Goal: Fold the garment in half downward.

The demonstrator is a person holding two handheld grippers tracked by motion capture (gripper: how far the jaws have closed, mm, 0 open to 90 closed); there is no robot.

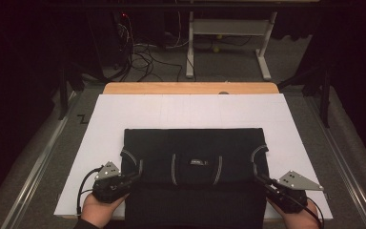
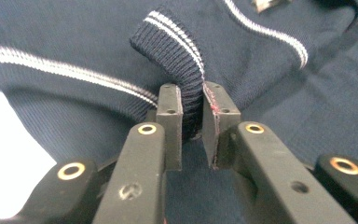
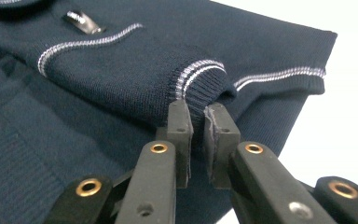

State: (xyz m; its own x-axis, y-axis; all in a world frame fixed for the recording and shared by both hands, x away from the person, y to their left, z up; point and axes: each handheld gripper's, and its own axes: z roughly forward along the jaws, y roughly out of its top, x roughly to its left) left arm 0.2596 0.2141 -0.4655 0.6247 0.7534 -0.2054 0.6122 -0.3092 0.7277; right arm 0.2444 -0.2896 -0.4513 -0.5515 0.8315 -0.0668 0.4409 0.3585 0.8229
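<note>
1. High view: we see a dark navy knitted sweater with thin white stripes (image 1: 195, 167) lying folded on a white sheet (image 1: 181, 112) that covers a pale wooden desk (image 1: 190, 88). The sweater sits in the near half of the sheet, centred, with its near edge running off the bottom of the view. A small label (image 1: 198, 162) shows at the middle of the folded upper layer.
2. Same view: the left gripper (image 1: 132, 175) comes in at the sweater's left edge, held in the person's left hand (image 1: 97, 210), a grey three-cornered plate on top. The right gripper (image 1: 261, 179) meets the right edge, held in the right hand (image 1: 299, 217), likewise plated. Both touch the garment just below the striped cuffs.
3. Same view: beyond the desk, on grey carpet, we note a white metal table frame (image 1: 228, 33) and a tangle of cables (image 1: 143, 59).
4. Left gripper view: the black fingers (image 2: 170, 116) are narrow, pinched on a ribbed cuff (image 2: 177, 56) of the sweater with two white stripes; the knit bulges up between them. White sheet shows at lower left.
5. Right gripper view: the fingers (image 3: 181, 126) are drawn close and clamp the other ribbed cuff (image 3: 200, 81), striped the same. The label (image 3: 81, 21) appears at upper left; white sheet lies to the right.
</note>
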